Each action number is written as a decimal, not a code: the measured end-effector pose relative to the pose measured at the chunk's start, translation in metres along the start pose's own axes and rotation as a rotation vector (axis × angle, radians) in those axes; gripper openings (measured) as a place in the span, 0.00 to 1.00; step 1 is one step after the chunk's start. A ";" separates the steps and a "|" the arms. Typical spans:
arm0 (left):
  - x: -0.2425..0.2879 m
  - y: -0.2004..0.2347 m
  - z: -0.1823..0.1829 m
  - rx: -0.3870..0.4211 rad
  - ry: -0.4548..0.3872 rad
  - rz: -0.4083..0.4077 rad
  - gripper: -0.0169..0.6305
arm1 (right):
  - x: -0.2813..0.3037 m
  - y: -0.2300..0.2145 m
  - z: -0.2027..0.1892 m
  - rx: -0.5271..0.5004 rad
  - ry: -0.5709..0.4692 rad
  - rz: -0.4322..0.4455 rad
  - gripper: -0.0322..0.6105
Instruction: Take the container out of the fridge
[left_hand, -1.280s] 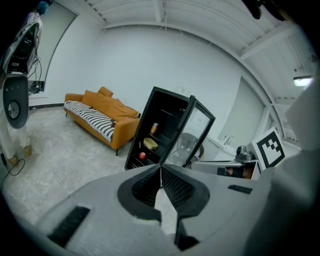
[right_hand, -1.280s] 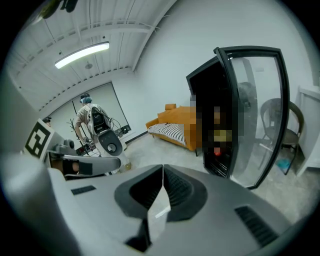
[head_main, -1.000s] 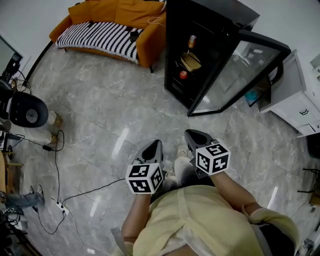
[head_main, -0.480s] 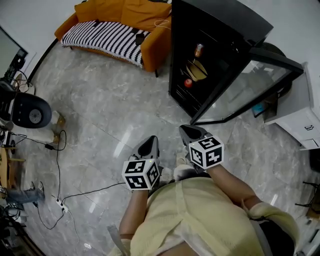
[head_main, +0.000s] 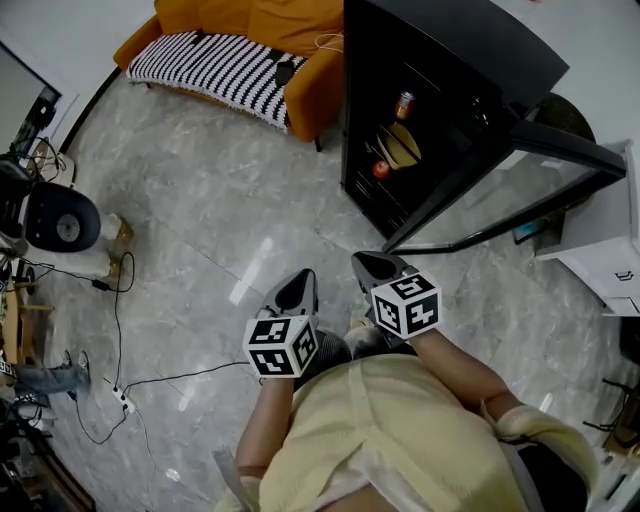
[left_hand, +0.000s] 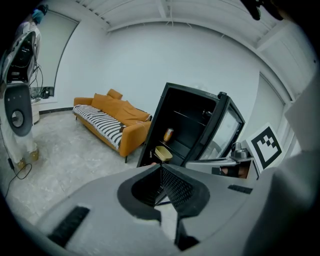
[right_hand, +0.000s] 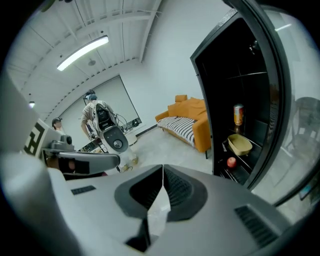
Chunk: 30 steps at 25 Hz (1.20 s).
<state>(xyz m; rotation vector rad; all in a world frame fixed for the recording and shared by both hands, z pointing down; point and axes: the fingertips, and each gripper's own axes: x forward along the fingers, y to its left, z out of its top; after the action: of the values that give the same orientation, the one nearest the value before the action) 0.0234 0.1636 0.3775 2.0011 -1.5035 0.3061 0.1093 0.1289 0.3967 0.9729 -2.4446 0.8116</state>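
The black fridge (head_main: 440, 60) stands with its glass door (head_main: 500, 195) swung open to the right. On its shelves sit a yellow container (head_main: 403, 146), a can (head_main: 405, 103) above it and a red apple (head_main: 381, 170) below it. Both grippers are held low in front of my body, well short of the fridge. My left gripper (head_main: 299, 289) is shut and holds nothing. My right gripper (head_main: 371, 268) is shut too, also empty. The left gripper view shows the container (left_hand: 163, 153) ahead; the right gripper view has the container (right_hand: 239, 144) and apple (right_hand: 231, 162) at right.
An orange sofa (head_main: 250, 40) with a striped blanket stands left of the fridge. A white cabinet (head_main: 610, 250) is behind the open door. A round white machine (head_main: 62, 218) and cables with a power strip (head_main: 124, 400) lie on the marble floor at left.
The fridge has drawn closer and higher in the head view as I step toward it. Both grippers stay shut near my body.
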 end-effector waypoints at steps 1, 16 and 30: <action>0.002 0.002 -0.001 -0.002 0.006 0.003 0.06 | 0.002 -0.002 -0.001 0.003 0.005 -0.001 0.10; 0.031 0.034 0.034 0.060 0.059 -0.131 0.06 | 0.036 -0.012 0.022 0.057 0.002 -0.135 0.10; 0.053 0.114 0.055 0.103 0.130 -0.240 0.06 | 0.088 -0.008 0.038 0.117 0.002 -0.313 0.10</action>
<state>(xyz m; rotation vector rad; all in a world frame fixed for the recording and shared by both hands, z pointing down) -0.0748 0.0700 0.3989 2.1720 -1.1753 0.4110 0.0495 0.0567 0.4177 1.3540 -2.1842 0.8487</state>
